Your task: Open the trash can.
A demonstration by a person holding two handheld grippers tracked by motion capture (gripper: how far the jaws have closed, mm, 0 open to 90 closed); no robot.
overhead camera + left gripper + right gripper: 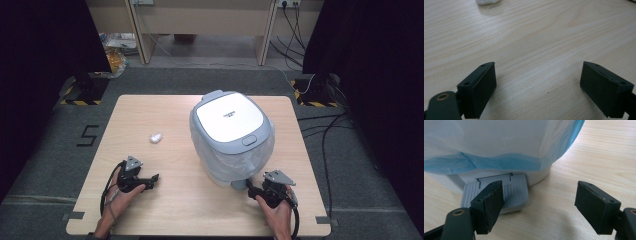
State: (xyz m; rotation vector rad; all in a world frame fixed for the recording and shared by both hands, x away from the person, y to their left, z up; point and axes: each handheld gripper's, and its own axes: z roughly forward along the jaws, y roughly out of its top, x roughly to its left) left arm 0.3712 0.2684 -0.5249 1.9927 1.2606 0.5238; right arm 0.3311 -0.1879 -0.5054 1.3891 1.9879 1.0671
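- Table [175, 210]: a light wooden top with rounded corners, standing on a grey floor.
- Bin [231, 137]: a grey-blue pedal bin with a white lid, closed, standing on the right half of the table. A pale plastic liner with a blue edge [506, 162] hangs down over its sides.
- Pedal [516, 192]: a ribbed grey foot plate that juts from the base of the bin on the side nearest the person and lies low over the wood.
- Right gripper [255, 191]: held in the person's right hand at the near right of the table, jaws spread wide with nothing between them. In the right gripper view [544, 207], one jaw stands just in front of the pedal, the other over bare wood beside it; whether the first jaw touches the pedal cannot be told.
- Left gripper [150, 179]: held in the person's left hand at the near left of the table, well apart from the bin. Its jaws [539, 87] are spread wide over bare wood and hold nothing.
- White wad [156, 137]: a small crumpled white lump lying on the table to the left of the bin, beyond the left gripper; its lower edge appears at the top of the left gripper view [486, 2].
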